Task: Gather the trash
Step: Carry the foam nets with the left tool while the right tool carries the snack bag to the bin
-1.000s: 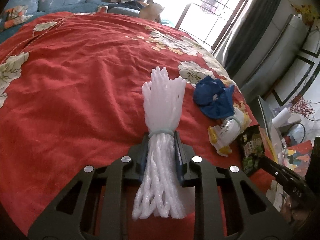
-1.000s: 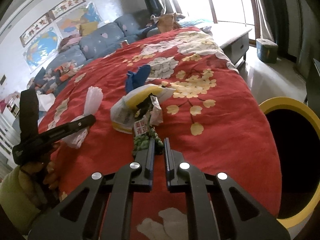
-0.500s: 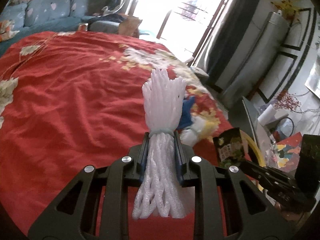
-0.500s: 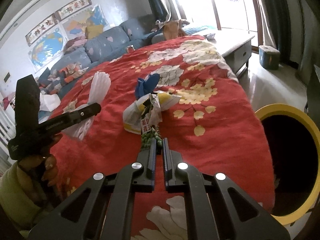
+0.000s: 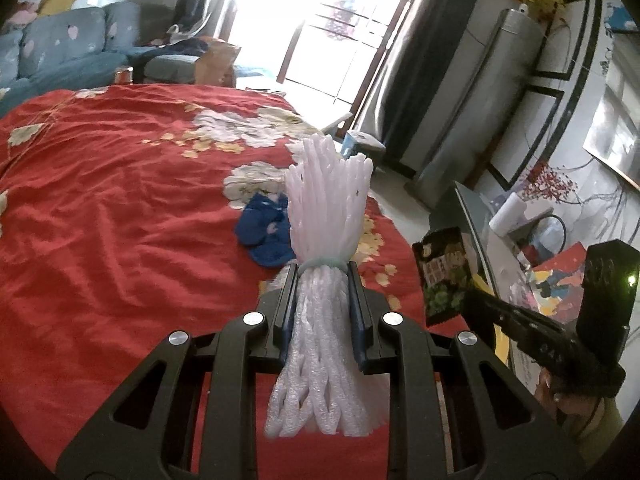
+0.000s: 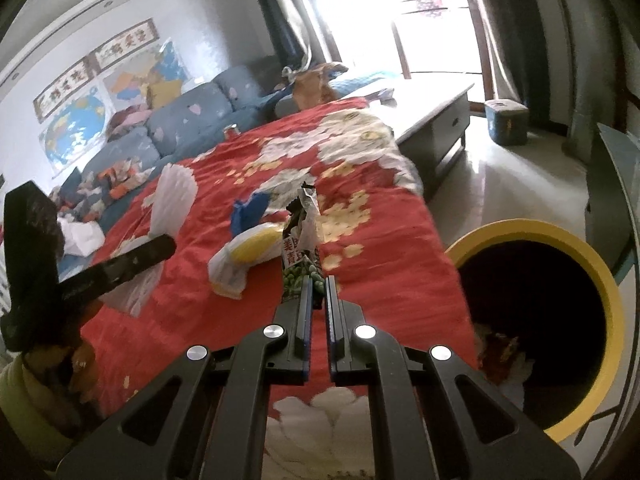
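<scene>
The left claw [image 5: 322,276] is clamped on a white foam net [image 5: 326,216], which stands up between its fingers [image 5: 286,300], fanning out above a pale band and trailing below toward the camera. In the right wrist view the same net [image 6: 176,192] shows to the left, held above the red cloth [image 6: 384,236].

The right claw [image 6: 318,286] is nearly closed, pinching the lower end of a green snack packet [image 6: 302,248] that rises upright from its tips. Seen from the left wrist, this packet [image 5: 444,276] hangs at the cloth's right edge, in front of the right gripper's black body.

Just beyond the packet, a yellow-and-white wrapper [image 6: 244,256] lies on the cloth, with a crumpled blue scrap [image 6: 250,212] behind it; the same scrap [image 5: 266,236] lies just left of the net in the left wrist view.

To the right, beside the tabletop's edge, stands a yellow-rimmed bin [image 6: 600,280], dark inside. Farther back are a blue sofa [image 6: 184,128] and a bright window [image 5: 320,32].
</scene>
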{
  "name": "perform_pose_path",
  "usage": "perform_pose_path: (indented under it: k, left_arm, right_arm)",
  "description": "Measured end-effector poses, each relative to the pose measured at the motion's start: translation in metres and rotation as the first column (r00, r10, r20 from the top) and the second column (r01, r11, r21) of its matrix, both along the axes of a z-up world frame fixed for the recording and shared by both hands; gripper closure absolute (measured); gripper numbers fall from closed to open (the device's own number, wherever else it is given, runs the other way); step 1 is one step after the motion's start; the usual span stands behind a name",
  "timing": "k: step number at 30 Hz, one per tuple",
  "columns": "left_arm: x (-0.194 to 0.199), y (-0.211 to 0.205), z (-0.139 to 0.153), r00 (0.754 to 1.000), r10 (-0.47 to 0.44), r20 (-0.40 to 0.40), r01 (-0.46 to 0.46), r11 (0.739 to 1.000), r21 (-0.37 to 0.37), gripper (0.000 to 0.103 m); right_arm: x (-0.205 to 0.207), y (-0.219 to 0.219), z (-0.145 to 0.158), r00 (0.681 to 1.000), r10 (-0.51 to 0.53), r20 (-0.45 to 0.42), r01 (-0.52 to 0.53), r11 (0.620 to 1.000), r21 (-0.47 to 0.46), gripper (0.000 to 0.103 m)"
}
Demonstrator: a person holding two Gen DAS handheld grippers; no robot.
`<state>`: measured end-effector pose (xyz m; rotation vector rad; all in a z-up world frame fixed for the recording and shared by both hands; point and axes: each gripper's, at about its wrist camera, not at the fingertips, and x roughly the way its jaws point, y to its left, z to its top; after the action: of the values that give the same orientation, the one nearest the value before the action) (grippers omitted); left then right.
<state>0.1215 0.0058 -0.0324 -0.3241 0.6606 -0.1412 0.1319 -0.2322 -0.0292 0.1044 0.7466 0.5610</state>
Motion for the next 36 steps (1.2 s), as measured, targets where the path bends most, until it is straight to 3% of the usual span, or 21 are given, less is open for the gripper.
perform_pose_path:
  k: [18, 36]
  left_arm:
    - [0.012, -0.068, 0.009, 0.988, -0.153, 0.019, 0.152, 0.987, 0.048, 0.087]
    - [0.029, -0.145, 0.004, 0.951, -0.309, 0.007, 0.306, 0.946, 0.109, 0.086]
  right_arm:
    - [0.014, -0.060, 0.007, 0.985, -0.170, 0.030, 0.170, 0.985, 0.025, 0.097]
    - [0.020, -0.120, 0.005, 0.933, -0.354, 0.069, 0.353, 0.935, 0.017, 0.097]
